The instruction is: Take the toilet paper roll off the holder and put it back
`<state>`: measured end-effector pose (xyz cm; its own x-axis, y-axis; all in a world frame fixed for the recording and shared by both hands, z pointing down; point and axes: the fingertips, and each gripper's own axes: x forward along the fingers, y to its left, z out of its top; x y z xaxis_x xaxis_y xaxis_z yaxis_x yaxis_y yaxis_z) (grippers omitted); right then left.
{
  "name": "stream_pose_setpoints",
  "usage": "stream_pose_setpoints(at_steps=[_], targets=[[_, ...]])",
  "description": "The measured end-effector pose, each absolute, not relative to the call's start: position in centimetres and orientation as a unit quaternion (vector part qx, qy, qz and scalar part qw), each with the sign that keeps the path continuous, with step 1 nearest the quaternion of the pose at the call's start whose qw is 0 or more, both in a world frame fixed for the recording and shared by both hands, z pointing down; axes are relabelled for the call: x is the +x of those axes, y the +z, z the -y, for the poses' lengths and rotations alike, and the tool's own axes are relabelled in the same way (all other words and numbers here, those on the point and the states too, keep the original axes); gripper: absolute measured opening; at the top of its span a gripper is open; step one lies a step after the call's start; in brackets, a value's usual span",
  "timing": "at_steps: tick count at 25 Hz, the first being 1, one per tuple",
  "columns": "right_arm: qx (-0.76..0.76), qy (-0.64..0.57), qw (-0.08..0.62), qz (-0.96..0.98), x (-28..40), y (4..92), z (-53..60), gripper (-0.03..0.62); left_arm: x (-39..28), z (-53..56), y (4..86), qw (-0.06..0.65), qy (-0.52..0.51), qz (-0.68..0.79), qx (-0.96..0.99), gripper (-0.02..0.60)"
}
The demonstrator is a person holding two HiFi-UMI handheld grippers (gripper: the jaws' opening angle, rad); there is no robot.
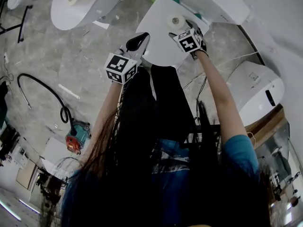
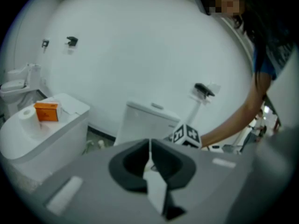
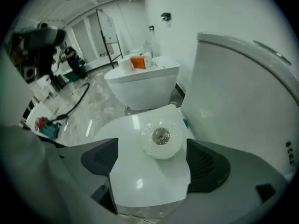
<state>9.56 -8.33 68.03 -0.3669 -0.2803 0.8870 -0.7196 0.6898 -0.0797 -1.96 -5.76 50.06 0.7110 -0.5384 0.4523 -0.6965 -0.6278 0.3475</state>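
Observation:
The white toilet paper roll [image 1: 176, 21] stands on end, core hole up, on the closed white toilet lid [image 1: 158, 46]. My right gripper [image 1: 191, 28] hovers just above and beside it. In the right gripper view the roll [image 3: 161, 138] lies between the two dark pads, which stand wide apart; the right gripper [image 3: 152, 149] is open and neither pad presses on the roll. My left gripper [image 1: 141, 38] hangs over the lid's near left edge. In its own view the left gripper [image 2: 149, 149] has its jaws meeting in a thin line with nothing between them.
A tall white cistern [image 3: 243, 87] rises right behind the roll. A neighbouring toilet [image 1: 85, 6] carries an orange box [image 2: 46, 111] and another roll [image 2: 26, 114]. A black hose [image 1: 42, 91] and a red and teal machine [image 1: 77, 137] lie on the floor at left. Another toilet [image 1: 255, 91] stands right.

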Motion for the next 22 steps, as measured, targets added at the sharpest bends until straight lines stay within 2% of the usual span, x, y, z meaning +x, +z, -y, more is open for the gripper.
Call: stream_pose_setpoints(at_steps=[4, 13, 18, 22], targets=[[0.279, 0.175, 0.535, 0.778, 10.1, 72.5, 9.5, 0.448, -1.8, 6.5, 52.2, 0.262, 0.165, 0.354, 0.882, 0.002], [0.269, 0.165, 0.580, 0.751, 9.5, 76.7, 11.6, 0.449, -3.7, 6.1, 55.0, 0.279, 0.181, 0.377, 0.865, 0.002], [0.263, 0.182, 0.568, 0.759, 9.4, 74.9, 11.3, 0.448, -3.5, 5.6, 55.0, 0.293, 0.180, 0.384, 0.857, 0.031], [0.262, 0.146, 0.550, 0.779, 9.8, 70.9, 10.5, 0.448, -3.1, 5.9, 54.3, 0.297, 0.171, 0.381, 0.859, 0.031]])
